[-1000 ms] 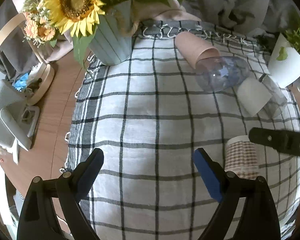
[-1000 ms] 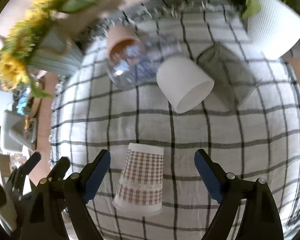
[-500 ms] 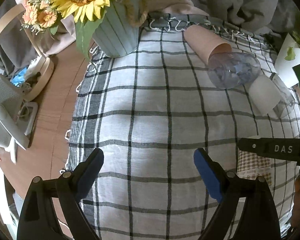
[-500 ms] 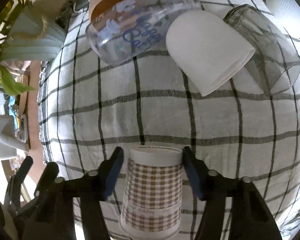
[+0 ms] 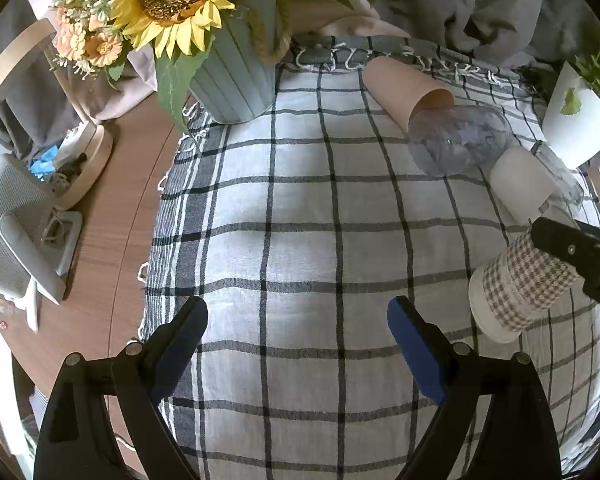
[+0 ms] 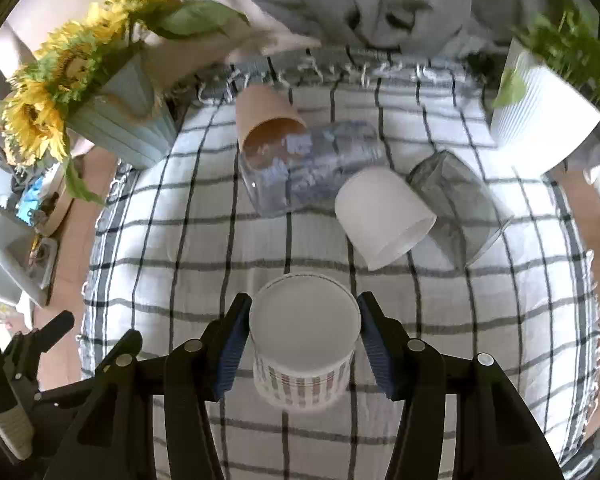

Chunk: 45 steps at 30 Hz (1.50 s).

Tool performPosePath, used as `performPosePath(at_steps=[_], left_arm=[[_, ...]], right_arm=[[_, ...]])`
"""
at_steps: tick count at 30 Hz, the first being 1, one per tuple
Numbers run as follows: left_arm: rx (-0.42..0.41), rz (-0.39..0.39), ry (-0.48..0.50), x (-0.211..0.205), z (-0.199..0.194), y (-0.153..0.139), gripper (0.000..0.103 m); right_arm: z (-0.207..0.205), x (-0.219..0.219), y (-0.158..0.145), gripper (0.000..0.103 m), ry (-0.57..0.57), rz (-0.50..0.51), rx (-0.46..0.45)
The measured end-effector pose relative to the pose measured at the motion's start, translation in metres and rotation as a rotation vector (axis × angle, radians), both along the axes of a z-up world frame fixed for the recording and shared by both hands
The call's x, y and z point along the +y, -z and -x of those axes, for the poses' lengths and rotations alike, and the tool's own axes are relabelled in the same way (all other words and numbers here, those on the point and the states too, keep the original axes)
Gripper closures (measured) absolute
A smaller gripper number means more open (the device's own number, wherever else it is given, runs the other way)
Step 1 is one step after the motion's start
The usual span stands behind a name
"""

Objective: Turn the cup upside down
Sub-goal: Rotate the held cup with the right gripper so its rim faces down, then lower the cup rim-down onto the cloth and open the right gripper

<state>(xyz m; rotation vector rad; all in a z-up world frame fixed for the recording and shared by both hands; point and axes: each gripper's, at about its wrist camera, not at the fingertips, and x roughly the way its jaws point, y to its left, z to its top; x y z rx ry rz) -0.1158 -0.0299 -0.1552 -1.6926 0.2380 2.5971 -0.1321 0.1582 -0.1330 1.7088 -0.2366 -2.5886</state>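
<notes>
now the right gripper (image 6: 303,334) is seen pinching the checked cup (image 6: 303,340), one blue pad (image 6: 231,354) pressed on each side. the cup is held lifted and tilted off the cloth (image 6: 204,248), its flat white base turned toward the right wrist camera. from the left wrist view the cup (image 5: 520,284) is seen at the right edge, lying at a slant in the black fingers, white rim end lowest. the left gripper (image 5: 296,332) is spread wide with nothing between its pads, hovering over bare cloth (image 5: 300,240). beyond the held cup four others are lying on their sides in a loose row: a tan cup (image 6: 266,118), a clear printed cup (image 6: 312,164) touching it, a white cup (image 6: 384,218) and a grey glass (image 6: 456,200) just beside that. a sunflower pot (image 5: 236,76) is set at the far left corner of the cloth, a white planter (image 6: 540,116) at the far right. a wooden table (image 5: 112,216) is showing left of the cloth.
</notes>
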Motion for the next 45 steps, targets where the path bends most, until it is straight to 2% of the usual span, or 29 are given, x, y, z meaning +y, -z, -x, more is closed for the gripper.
performPosePath(at_steps=[6, 12, 17, 22, 28, 30, 32, 33, 39, 44, 45], left_arm=[[0.007, 0.012, -0.003, -0.003, -0.004, 0.000, 0.011], [0.006, 0.023, -0.017, -0.006, -0.009, 0.003, 0.011], [0.002, 0.038, -0.029, -0.008, -0.012, 0.006, 0.011], [-0.011, 0.034, -0.021, -0.006, -0.016, 0.009, 0.011], [-0.012, 0.044, -0.036, -0.009, -0.017, 0.009, 0.011], [-0.005, 0.046, -0.037, -0.009, -0.017, 0.008, 0.011], [0.003, 0.050, -0.039, -0.010, -0.018, 0.006, 0.011], [0.008, 0.052, -0.040, -0.010, -0.019, 0.004, 0.011], [0.076, 0.050, -0.038, -0.008, -0.033, -0.022, 0.010], [0.169, 0.001, -0.013, -0.001, -0.051, -0.059, 0.006], [0.192, -0.007, -0.008, 0.000, -0.055, -0.067, 0.005]], right_arm=[[-0.005, -0.006, 0.008, 0.049, -0.002, -0.011, 0.001], [-0.021, -0.031, 0.006, 0.049, -0.077, -0.110, 0.059], [-0.038, -0.032, 0.013, 0.049, -0.072, -0.106, 0.056], [-0.045, -0.038, 0.015, 0.049, -0.097, -0.133, 0.076], [-0.045, -0.037, 0.015, 0.048, -0.091, -0.115, 0.071], [-0.044, -0.037, 0.017, 0.042, -0.087, -0.100, 0.057], [-0.046, -0.035, 0.018, 0.024, -0.070, -0.085, 0.050], [-0.048, -0.034, 0.017, 0.024, -0.059, -0.076, 0.057], [-0.081, -0.023, -0.017, 0.022, 0.003, -0.045, 0.143], [-0.112, -0.002, -0.062, 0.019, 0.080, -0.028, 0.232], [-0.112, -0.002, -0.062, 0.019, 0.080, -0.028, 0.232]])
